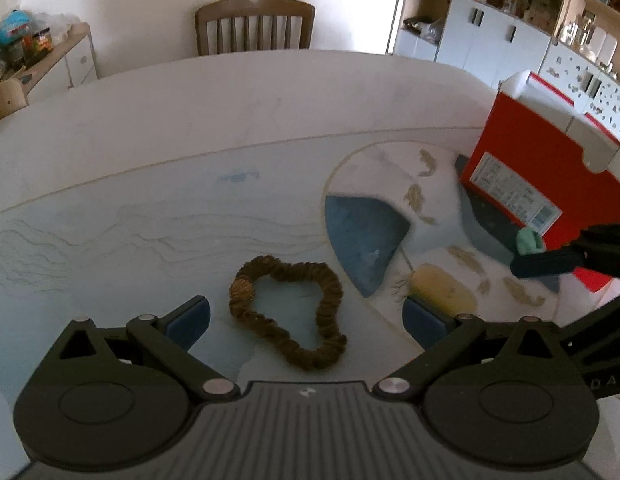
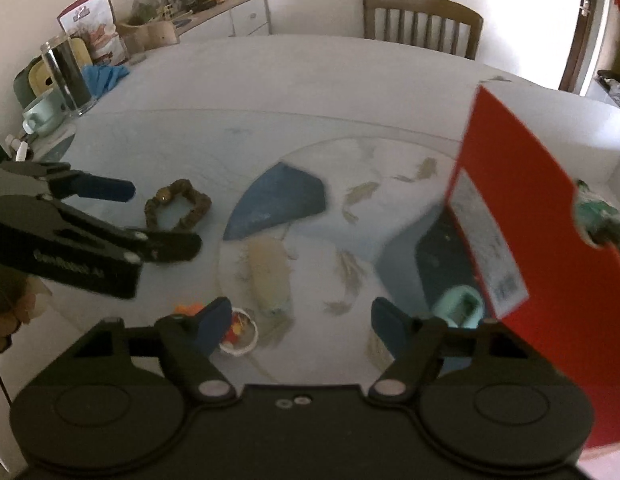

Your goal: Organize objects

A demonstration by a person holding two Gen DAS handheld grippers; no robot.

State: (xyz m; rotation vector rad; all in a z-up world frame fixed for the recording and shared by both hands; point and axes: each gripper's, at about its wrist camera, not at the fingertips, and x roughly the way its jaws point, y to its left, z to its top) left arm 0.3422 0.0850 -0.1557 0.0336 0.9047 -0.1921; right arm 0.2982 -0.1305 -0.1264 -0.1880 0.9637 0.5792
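left tongs (image 1: pixel 305 316) spread wide and empty, poised over the brown fabric scrunchie (image 1: pixel 287 314) lying on the patterned glass table (image 1: pixel 149 208). right tongs (image 2: pixel 297 324) parted, gripping nothing; small mint-green plastic object (image 2: pixel 460 310) just right, beside the red cardboard box (image 2: pixel 522 216).

Dim daylight, fisheye warp, motion blur

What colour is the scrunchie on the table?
Brown, with a golden patch on the scrunchie; clearest in the left wrist view.
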